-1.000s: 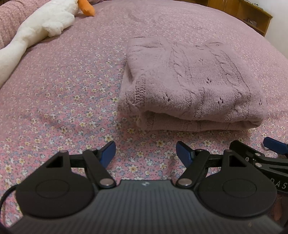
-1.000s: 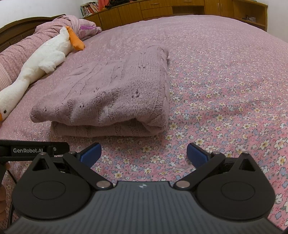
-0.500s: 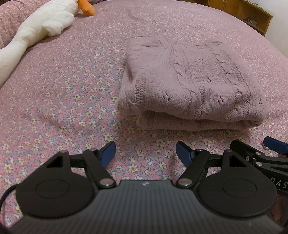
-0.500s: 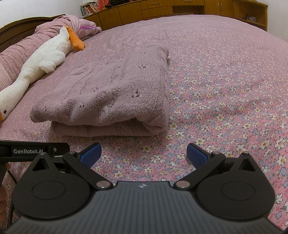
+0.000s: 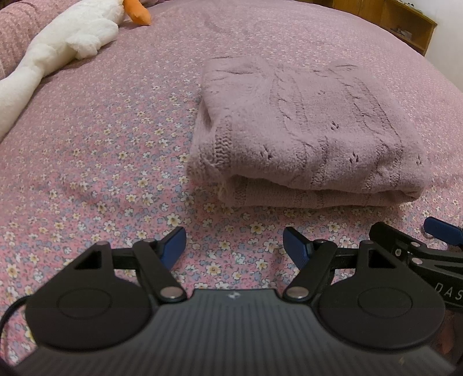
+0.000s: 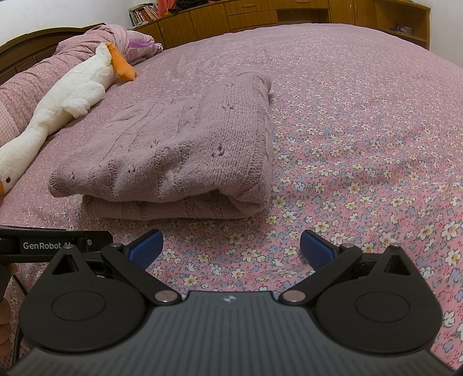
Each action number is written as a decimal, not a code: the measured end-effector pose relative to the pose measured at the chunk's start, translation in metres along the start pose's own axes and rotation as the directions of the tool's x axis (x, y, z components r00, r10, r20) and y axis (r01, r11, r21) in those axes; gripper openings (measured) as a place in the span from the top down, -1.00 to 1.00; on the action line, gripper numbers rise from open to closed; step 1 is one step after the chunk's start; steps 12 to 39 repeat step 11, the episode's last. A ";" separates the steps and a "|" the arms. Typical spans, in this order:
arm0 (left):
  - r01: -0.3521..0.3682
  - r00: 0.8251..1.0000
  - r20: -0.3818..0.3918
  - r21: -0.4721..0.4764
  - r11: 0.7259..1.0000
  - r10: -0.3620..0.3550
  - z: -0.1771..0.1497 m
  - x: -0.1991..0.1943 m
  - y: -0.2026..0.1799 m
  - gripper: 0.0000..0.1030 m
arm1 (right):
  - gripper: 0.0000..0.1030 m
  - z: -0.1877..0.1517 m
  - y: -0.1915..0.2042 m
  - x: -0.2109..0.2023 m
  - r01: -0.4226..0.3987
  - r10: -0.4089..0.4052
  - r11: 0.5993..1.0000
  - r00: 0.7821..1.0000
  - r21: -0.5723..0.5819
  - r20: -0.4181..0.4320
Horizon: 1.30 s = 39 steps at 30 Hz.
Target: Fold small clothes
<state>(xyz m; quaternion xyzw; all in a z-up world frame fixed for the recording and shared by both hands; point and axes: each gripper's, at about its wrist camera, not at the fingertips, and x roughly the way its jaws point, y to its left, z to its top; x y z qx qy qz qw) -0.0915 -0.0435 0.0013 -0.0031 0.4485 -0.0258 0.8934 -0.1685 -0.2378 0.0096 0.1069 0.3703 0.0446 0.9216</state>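
Note:
A mauve knitted sweater point(image 5: 306, 136) point(image 6: 179, 153) lies folded in a thick rectangle on the pink floral bedspread point(image 5: 95, 162) point(image 6: 361, 162). My left gripper point(image 5: 234, 245) hovers open just in front of the sweater's near folded edge, slightly left of it, with only bedspread between its blue pads. My right gripper point(image 6: 231, 248) is also open and empty, in front of the sweater's near right corner. In the left wrist view a blue pad of the right gripper point(image 5: 441, 228) shows at the right edge. The left gripper's black body point(image 6: 52, 243) appears at the left edge of the right wrist view.
A white plush goose point(image 6: 69, 98) point(image 5: 63, 43) with an orange beak lies along the left, beside a rolled pink quilt point(image 6: 26, 78). Wooden cabinets and shelves point(image 6: 260, 14) line the far wall behind the bed.

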 end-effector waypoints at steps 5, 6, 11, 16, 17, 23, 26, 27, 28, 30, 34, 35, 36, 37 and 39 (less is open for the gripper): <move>0.006 1.000 0.000 0.006 1.000 -0.006 0.000 0.001 0.000 -0.46 | -1.00 0.000 0.000 0.000 -0.001 0.001 1.000 1.000 0.000 0.000; 0.006 1.000 -0.003 0.005 1.000 -0.006 0.001 0.001 0.000 -0.46 | -1.00 0.000 0.000 0.000 -0.001 0.001 1.000 1.000 0.001 0.001; 0.007 1.000 -0.015 0.005 1.000 -0.007 0.002 0.005 0.000 -0.46 | -1.00 -0.002 0.000 -0.001 -0.002 0.002 1.000 1.000 0.006 0.002; 0.007 1.000 -0.015 0.005 1.000 -0.007 0.002 0.005 0.000 -0.46 | -1.00 -0.002 0.000 -0.001 -0.002 0.002 1.000 1.000 0.006 0.002; 0.007 1.000 -0.015 0.005 1.000 -0.007 0.002 0.005 0.000 -0.46 | -1.00 -0.002 0.000 -0.001 -0.002 0.002 1.000 1.000 0.006 0.002; 0.007 1.000 -0.015 0.005 1.000 -0.007 0.002 0.005 0.000 -0.46 | -1.00 -0.002 0.000 -0.001 -0.002 0.002 1.000 1.000 0.006 0.002; 0.007 1.000 -0.015 0.005 1.000 -0.007 0.002 0.005 0.000 -0.46 | -1.00 -0.002 0.000 -0.001 -0.002 0.002 1.000 1.000 0.006 0.002; 0.007 1.000 -0.015 0.005 1.000 -0.007 0.002 0.005 0.000 -0.46 | -1.00 -0.002 0.000 -0.001 -0.002 0.002 1.000 1.000 0.006 0.002; 0.007 1.000 -0.015 0.005 1.000 -0.007 0.002 0.005 0.000 -0.46 | -1.00 -0.002 0.000 -0.001 -0.002 0.002 1.000 1.000 0.006 0.002; 0.007 1.000 -0.015 0.005 1.000 -0.007 0.002 0.005 0.000 -0.46 | -1.00 -0.002 0.000 -0.001 -0.002 0.002 1.000 1.000 0.006 0.002; 0.007 1.000 -0.015 0.005 1.000 -0.007 0.002 0.005 0.000 -0.46 | -1.00 -0.002 0.000 -0.001 -0.002 0.002 1.000 1.000 0.006 0.002; 0.007 1.000 -0.015 0.005 1.000 -0.007 0.002 0.005 0.000 -0.46 | -1.00 -0.002 0.000 -0.001 -0.002 0.002 1.000 1.000 0.006 0.002; 0.007 1.000 -0.015 0.005 1.000 -0.007 0.002 0.005 0.000 -0.46 | -1.00 -0.002 0.000 -0.001 -0.002 0.002 1.000 1.000 0.006 0.002; 0.007 1.000 -0.015 0.005 1.000 -0.007 0.002 0.005 0.000 -0.46 | -1.00 -0.002 0.000 -0.001 -0.002 0.002 1.000 1.000 0.006 0.002; 0.007 1.000 -0.015 0.005 1.000 -0.007 0.002 0.005 0.000 -0.46 | -1.00 -0.002 0.000 -0.001 -0.002 0.002 1.000 1.000 0.006 0.002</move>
